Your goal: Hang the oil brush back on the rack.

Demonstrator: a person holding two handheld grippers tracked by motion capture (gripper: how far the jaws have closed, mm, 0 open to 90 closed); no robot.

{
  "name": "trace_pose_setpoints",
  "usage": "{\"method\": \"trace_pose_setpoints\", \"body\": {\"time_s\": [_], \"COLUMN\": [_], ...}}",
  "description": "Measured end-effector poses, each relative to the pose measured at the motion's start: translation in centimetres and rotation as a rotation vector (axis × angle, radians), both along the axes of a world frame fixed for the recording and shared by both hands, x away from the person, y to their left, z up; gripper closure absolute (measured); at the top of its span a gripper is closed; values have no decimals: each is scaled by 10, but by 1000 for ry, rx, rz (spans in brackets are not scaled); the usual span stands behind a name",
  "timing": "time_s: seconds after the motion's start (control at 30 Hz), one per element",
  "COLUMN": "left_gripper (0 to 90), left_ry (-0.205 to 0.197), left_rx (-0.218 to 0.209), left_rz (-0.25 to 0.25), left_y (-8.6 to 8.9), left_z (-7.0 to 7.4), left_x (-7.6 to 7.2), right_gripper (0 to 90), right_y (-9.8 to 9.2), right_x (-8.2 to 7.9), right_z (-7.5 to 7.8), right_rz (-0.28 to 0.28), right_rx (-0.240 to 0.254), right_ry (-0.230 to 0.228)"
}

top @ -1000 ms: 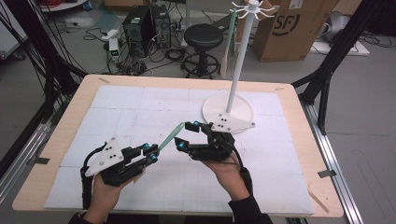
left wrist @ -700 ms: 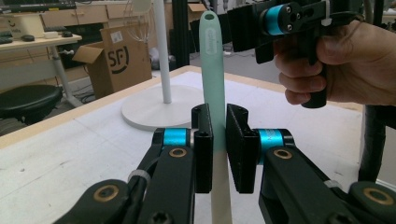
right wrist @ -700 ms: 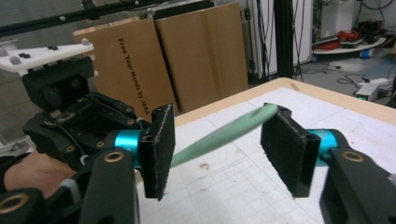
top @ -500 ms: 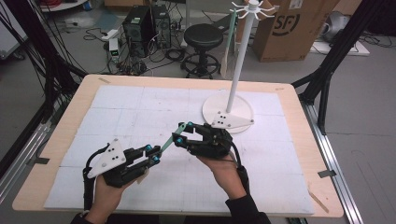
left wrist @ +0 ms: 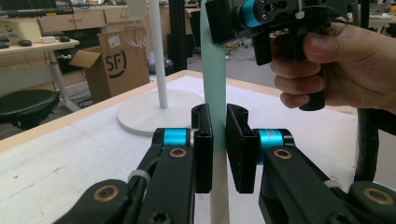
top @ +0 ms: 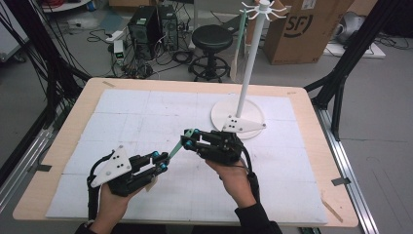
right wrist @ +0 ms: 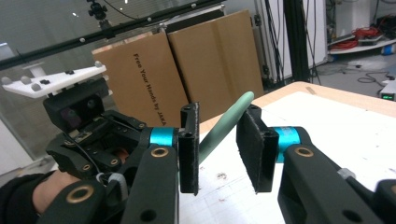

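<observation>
Because the thin green stick (top: pixel 175 149) looks light, stiff and smooth, held above the table (top: pixel 311 165) by the clenched left gripper (left wrist: pixel 219 140), the right gripper (right wrist: pixel 217 140), whose jaws have just been closing around the far end, should grip its flat sides firmly.

A: In the high view, even, diffuse light is falling from overhead, and the white mat on the table (top: pixel 146 105) is showing no glare; the shadows under the grippers are staying soft and faint.

B: The whole picture is looking slightly soft, though, and the floor clutter beyond the table is smearing into blur.

A: In the left gripper view the near black pads (left wrist: pixel 203 149) are reading fairly sharp, while the cardboard box (left wrist: pixel 116 63) behind is going hazy.

B: In the right gripper view, the background is looking dim and grainy, with the straight poles bending near the edges.
</observation>
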State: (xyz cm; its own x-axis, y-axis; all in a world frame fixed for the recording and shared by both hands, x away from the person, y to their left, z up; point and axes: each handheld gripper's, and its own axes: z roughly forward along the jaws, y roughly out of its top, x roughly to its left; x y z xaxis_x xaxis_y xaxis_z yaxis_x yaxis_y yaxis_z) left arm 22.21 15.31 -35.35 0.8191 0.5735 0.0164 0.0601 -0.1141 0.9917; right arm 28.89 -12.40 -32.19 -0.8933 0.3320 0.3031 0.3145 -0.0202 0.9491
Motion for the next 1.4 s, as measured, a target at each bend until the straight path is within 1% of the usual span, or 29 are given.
{"method": "trace_pose_setpoints", "body": {"time_s": [0.2, 0.37, 0.5, 0.6, 0.63, 0.77, 0.9, 0.93, 0.97, 1.0, 1.07, 1.13, 1.2, 1.27, 1.3, 1.33, 1.37, 1.4], "left_gripper": [814, 814, 814, 814, 814, 821, 813, 778, 728, 700, 641, 594, 557, 533, 526, 526, 527, 528], "left_ry": [0, -3, -5, -7, -7, -8, -4, 4, 12, 13, 20, 35, 48, 66, 66, 78, 84, 88], "left_rx": [-4, -7, -10, -8, -10, -19, -36, -53, -62, -64, -60, -59, -62, -68, -68, -60, -54, -54], "left_rz": [-1, -6, -4, -4, -6, -25, -62, -82, -94, -105, -113, -135, -156, -191, -191, -216, -233, -242], "left_y": [-1, -2, -2, -2, -1, -1, 0, 1, 3, 4, 7, 11, 13, 14, 14, 14, 13, 13], "left_z": [0, 0, 0, 0, 0, 0, 1, 1, 2, 3, 5, 6, 7, 7, 7, 7, 7, 7], "left_x": [0, 0, 0, -1, -1, -1, 0, 0, 1, 1, 3, 4, 6, 7, 7, 8, 8, 8], "right_gripper": [731, 768, 789, 806, 812, 833, 835, 835, 836, 835, 835, 835, 835, 835, 834, 835, 834, 835], "right_y": [-1, -2, -2, -1, -1, -1, -1, -1, -1, -1, -2, -3, -4, -4, -4, -3, -2, -1], "right_x": [1, 2, 2, 1, 1, -1, -2, -2, -2, -2, -2, -2, -2, -3, -3, -3, -4, -5], "right_z": [0, 0, 0, 1, 1, 4, 7, 8, 9, 11, 11, 13, 15, 18, 20, 22, 24, 27], "right_rz": [20, 58, 82, 92, 94, 108, 127, 128, 125, 125, 134, 145, 169, 207, 226, 252, 276, 293], "right_rx": [29, 72, 97, 102, 101, 95, 78, 74, 57, 40, 32, 21, 16, 10, 1, -7, -20, -34], "right_ry": [29, 61, 78, 75, 64, 49, 37, 28, 21, 17, 14, 7, -2, -15, -27, -32, -46, -53]}}
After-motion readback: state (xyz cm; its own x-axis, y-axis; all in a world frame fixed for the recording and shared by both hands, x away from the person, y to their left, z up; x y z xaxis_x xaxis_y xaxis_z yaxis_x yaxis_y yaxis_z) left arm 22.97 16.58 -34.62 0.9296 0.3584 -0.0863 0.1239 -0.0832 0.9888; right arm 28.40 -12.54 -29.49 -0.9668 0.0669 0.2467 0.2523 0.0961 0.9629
